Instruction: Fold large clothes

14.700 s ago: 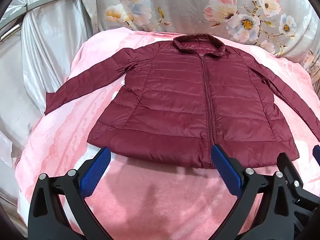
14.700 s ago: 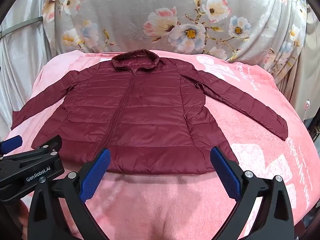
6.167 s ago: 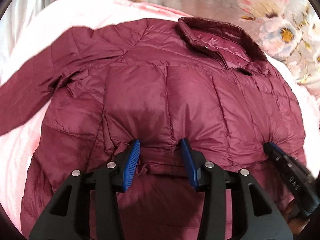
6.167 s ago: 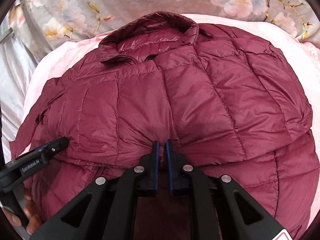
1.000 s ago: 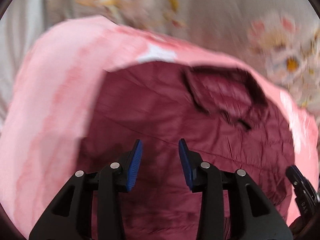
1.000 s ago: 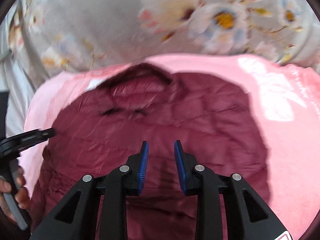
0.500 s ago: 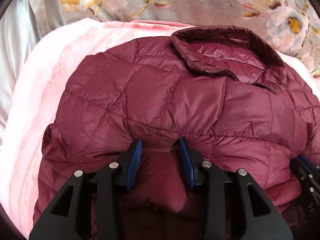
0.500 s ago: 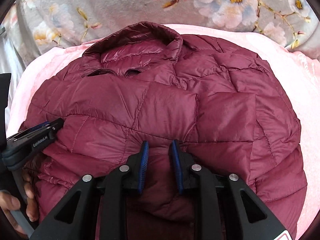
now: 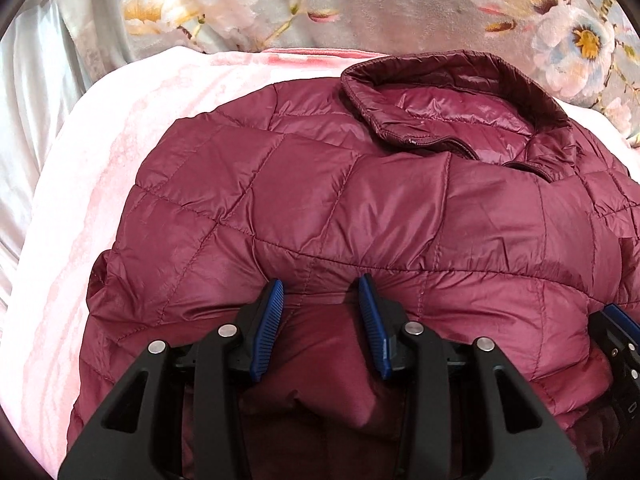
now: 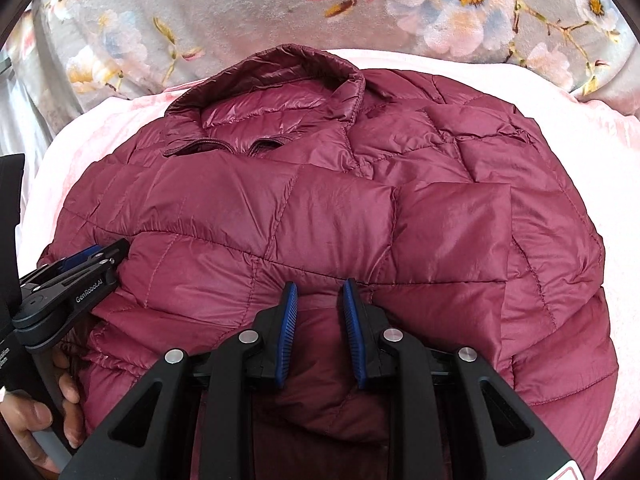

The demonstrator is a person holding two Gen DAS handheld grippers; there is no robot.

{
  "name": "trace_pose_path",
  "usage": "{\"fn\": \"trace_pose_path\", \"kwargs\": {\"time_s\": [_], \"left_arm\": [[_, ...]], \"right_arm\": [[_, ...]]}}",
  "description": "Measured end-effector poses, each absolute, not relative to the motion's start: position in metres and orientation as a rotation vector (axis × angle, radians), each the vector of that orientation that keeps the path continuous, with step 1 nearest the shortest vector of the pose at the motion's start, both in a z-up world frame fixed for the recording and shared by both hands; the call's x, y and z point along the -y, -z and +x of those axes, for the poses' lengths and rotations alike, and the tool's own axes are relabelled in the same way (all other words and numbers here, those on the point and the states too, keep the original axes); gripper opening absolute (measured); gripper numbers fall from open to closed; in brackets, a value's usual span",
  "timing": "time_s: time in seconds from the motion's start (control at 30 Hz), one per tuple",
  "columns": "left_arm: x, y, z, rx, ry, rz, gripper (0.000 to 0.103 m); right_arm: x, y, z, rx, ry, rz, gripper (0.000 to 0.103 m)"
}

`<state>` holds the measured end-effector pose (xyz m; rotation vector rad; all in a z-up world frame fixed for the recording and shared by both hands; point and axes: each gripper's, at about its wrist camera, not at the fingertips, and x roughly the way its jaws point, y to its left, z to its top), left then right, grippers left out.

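The maroon quilted jacket [image 9: 360, 208] lies folded on the pink blanket, sleeves tucked in, hem folded up toward the collar [image 9: 452, 92]. My left gripper [image 9: 320, 292] sits at the folded hem edge on the jacket's left half, jaws partly apart with a bulge of fabric between them. My right gripper [image 10: 317, 294] sits the same way on the right half of the jacket [image 10: 340, 208], jaws a little apart around fabric. The left gripper also shows at the left edge of the right wrist view [image 10: 86, 260], held by a hand.
The pink blanket [image 9: 100, 184] covers the surface around the jacket. A grey floral cloth [image 10: 280, 4] hangs behind. Silvery fabric [image 9: 28, 112] drapes at the far left. The right gripper's tip [image 9: 620, 320] shows at the right edge of the left wrist view.
Both grippers came down from above the jacket onto the folded hem edge. In the last half second they stay there; the right jaws have opened slightly.
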<state>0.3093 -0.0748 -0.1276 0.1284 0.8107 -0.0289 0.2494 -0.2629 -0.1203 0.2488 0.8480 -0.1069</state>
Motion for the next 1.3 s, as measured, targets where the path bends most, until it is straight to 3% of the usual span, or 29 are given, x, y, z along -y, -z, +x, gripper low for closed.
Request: {"fn": "trace_pose_path", "kwargs": {"time_s": [0.13,0.23,0.33,0.4,0.63,0.7,0.73,0.77,0.8,0.87,0.93,1.17,1.3], "left_arm": [[0.065,0.122,0.31,-0.839,0.081,0.064,0.04],[0.045,0.103,0.319,-0.912,0.198,-0.081,0.049],[0.033,0.078,0.346,-0.93,0.276,-0.206,0.055],[0.031,0.069,0.374,-0.947,0.309,-0.278,0.062],[0.054,0.1,0.448,-1.103,0.382,-0.435,0.062],[0.061,0.111,0.456,-1.129,0.384,-0.467,0.056],[0.064,0.112,0.457,-1.135,0.395,-0.467,0.04],[0.071,0.113,0.457,-1.151,0.427,-0.46,0.018],[0.075,0.111,0.456,-1.15,0.444,-0.454,0.016],[0.076,0.101,0.452,-1.104,0.451,-0.443,0.009],[0.073,0.09,0.446,-1.049,0.457,-0.434,0.009],[0.082,0.115,0.443,-1.069,0.366,-0.3,0.009],[0.084,0.126,0.439,-1.042,0.377,-0.283,0.01]], "right_arm": [[0.269,0.112,0.247,-0.866,0.037,0.302,0.034],[0.284,0.087,0.249,-0.836,-0.038,0.371,0.037],[0.309,0.061,0.273,-0.787,-0.049,0.438,0.05],[0.326,0.056,0.299,-0.78,-0.03,0.479,0.052],[0.348,0.094,0.377,-0.915,-0.022,0.585,0.056],[0.339,0.105,0.387,-0.961,-0.064,0.602,0.056],[0.333,0.105,0.39,-0.965,-0.097,0.599,0.05],[0.329,0.101,0.392,-0.95,-0.143,0.61,0.026],[0.33,0.096,0.391,-0.919,-0.193,0.656,0.011],[0.341,0.081,0.382,-0.777,-0.306,0.812,0.009],[0.347,0.073,0.374,-0.695,-0.346,0.851,0.008],[0.318,0.115,0.376,-0.899,-0.055,0.469,0.008],[0.308,0.122,0.376,-0.895,-0.038,0.405,0.005]]}}
